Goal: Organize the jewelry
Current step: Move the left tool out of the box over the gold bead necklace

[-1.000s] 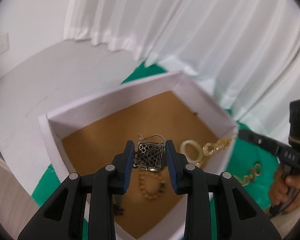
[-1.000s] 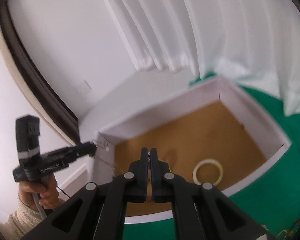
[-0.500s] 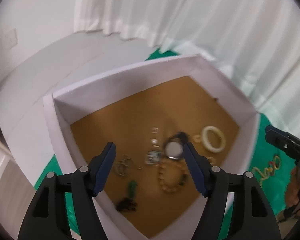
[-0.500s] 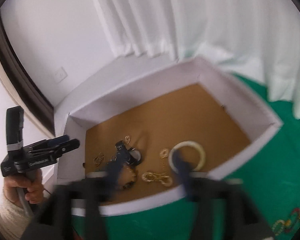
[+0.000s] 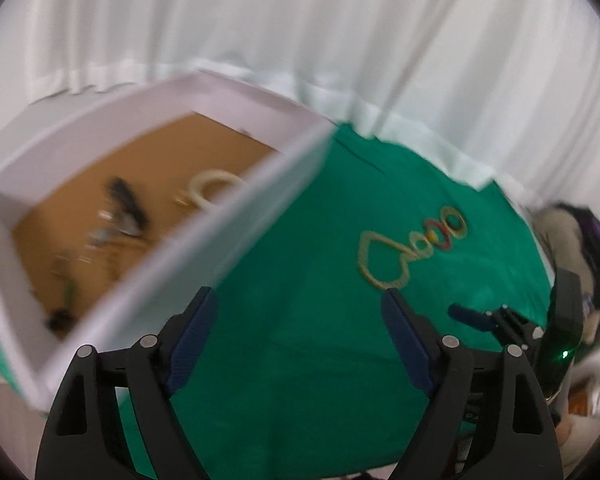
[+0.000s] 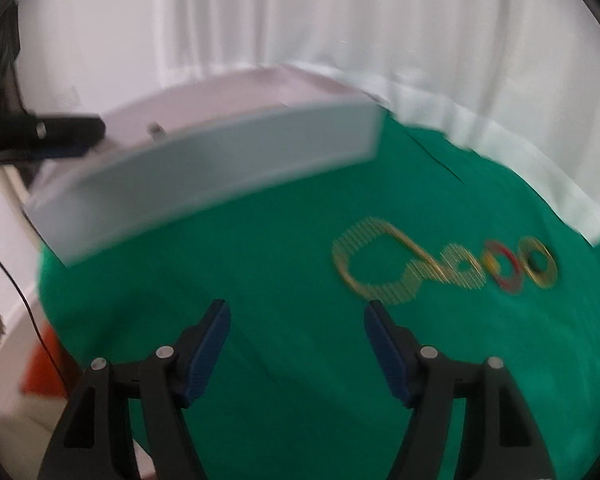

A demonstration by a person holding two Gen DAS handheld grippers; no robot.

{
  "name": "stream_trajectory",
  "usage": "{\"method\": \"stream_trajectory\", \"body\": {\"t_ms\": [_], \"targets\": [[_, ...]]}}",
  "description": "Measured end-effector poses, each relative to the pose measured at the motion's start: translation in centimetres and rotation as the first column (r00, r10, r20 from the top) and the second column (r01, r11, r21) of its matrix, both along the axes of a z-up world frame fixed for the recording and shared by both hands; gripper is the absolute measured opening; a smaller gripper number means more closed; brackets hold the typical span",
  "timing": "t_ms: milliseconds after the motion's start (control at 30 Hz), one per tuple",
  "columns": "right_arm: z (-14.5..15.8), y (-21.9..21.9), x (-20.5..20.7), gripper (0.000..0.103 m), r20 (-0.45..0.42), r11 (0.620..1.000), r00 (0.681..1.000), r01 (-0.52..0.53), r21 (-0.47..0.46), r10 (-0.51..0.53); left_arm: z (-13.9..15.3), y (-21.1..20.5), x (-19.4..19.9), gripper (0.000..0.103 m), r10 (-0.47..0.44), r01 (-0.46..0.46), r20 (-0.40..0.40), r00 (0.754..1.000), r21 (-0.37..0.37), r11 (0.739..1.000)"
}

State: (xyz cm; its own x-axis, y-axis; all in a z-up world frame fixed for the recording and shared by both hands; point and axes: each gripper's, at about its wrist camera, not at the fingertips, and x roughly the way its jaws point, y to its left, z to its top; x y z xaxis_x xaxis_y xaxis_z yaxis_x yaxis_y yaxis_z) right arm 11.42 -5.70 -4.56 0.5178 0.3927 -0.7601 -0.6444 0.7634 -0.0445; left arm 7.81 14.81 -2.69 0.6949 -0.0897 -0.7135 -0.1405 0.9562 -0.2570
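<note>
The white box (image 5: 148,248) sat at the left, holding a pale ring (image 5: 216,184) and small blurred pieces. To its right, a gold chain (image 6: 432,268) with coloured rings lay loose on the green cloth (image 5: 300,280). It was probably next: best pinched at the heart-shaped loop and lifted clear before it was swung over the box wall. The left gripper (image 5: 300,336) tilted down over bare cloth, its fingers having just spread wide and empty. The right gripper (image 6: 296,344) slanted likewise, fingers apart, nothing between them, the chain just beyond.
</note>
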Motion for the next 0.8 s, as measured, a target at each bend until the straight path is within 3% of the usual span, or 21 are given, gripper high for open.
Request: {"method": "stream_trajectory", "body": {"t_ms": [167, 367, 800], "targets": [[-1.6, -7.7, -1.5, 0.071, 0.029, 0.986, 0.986, 0.165, -0.022, -0.164, -3.0, -4.7, 0.9, 0.085, -0.079, 0.077, -0.039, 0.996, -0.048, 0.996], [-2.7, -14.3, -2.0, 0.071, 0.024, 0.931, 0.931, 0.362, 0.033, -0.363, -5.8, -8.5, 1.1, 0.085, -0.144, 0.139, -0.105, 0.984, -0.05, 0.989], [-4.0, -16.9, -1.7, 0.071, 0.02, 0.909, 0.911, 0.409, 0.076, -0.412, -6.9, -10.6, 1.3, 0.085, -0.159, 0.161, -0.137, 0.978, 0.009, 0.987]]}}
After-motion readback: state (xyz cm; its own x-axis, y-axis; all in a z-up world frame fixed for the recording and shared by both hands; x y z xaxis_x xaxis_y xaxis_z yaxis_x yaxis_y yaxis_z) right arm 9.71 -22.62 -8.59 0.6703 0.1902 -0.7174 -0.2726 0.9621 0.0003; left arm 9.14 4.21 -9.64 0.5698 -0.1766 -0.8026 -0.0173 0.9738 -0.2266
